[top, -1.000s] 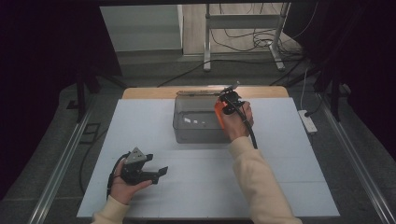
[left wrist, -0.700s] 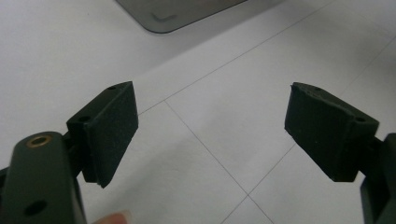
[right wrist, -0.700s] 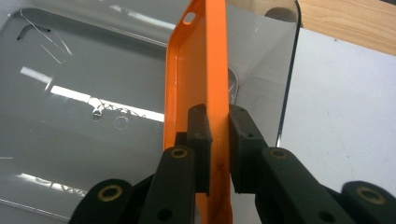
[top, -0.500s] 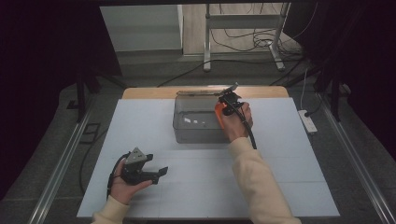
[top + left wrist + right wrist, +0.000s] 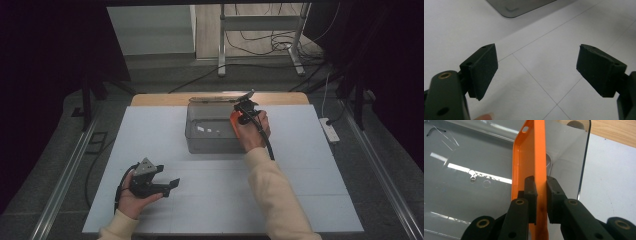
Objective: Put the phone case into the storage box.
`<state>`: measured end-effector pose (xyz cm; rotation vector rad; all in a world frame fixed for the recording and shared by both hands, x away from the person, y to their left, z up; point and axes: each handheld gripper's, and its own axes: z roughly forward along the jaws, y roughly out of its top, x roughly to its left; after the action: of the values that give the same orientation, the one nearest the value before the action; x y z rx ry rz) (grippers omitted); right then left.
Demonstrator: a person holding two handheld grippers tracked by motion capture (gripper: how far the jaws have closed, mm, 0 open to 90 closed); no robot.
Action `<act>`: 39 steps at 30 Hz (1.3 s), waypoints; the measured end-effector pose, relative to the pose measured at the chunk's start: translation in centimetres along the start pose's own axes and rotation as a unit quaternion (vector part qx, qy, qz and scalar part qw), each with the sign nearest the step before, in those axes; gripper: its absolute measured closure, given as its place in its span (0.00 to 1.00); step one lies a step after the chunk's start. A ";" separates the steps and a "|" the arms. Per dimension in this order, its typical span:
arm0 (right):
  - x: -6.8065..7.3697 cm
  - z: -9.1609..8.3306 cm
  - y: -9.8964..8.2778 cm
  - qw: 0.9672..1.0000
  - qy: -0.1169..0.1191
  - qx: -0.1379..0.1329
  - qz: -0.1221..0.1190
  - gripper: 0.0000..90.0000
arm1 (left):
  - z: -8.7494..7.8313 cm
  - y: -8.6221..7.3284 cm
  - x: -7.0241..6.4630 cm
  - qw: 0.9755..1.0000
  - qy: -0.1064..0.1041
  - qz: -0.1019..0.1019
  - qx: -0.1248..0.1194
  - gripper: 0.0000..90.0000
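Note:
A clear plastic box [image 5: 212,129] stands at the back middle of the white table, its bottom showing pale reflections [image 5: 466,182]. An orange phone case [image 5: 534,157] is held edge-up over the box's right end, and my right gripper [image 5: 541,185] is shut on its wall. In the high view the orange phone case [image 5: 234,122] peeks out beside the right gripper [image 5: 244,111] and the hand. My left gripper [image 5: 165,186] rests low at the front left of the table, open, with bare table between its pads [image 5: 484,67].
The white table top [image 5: 310,165] has thin seam lines; a wooden strip [image 5: 280,98] runs along its back edge. A power strip [image 5: 330,129] lies off the right side. Metal rails flank the table, and cables lie on the floor behind.
The right gripper with the orange case has shifted only slightly over the box's right end. The left hand has stayed put.

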<state>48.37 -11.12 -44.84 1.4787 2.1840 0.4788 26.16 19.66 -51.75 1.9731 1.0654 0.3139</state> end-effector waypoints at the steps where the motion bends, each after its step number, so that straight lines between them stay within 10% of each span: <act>1: 0.0 0.0 0.0 1.000 0.000 0.000 0.000 0.89 | 0.0 0.0 0.0 1.000 0.000 0.000 0.000 0.19; 21: 0.4 0.3 -0.1 1.000 -0.013 0.006 -0.004 0.88 | 0.0 0.0 0.0 1.000 0.000 0.001 0.001 0.19; 39: 0.6 -1.2 0.1 0.998 -0.009 -0.056 -0.032 0.65 | 0.0 0.0 0.0 1.000 0.000 0.001 0.001 0.19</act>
<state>47.59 -10.62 -43.91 1.3463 2.1469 0.5552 26.17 19.65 -51.80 1.9764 1.0626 0.3136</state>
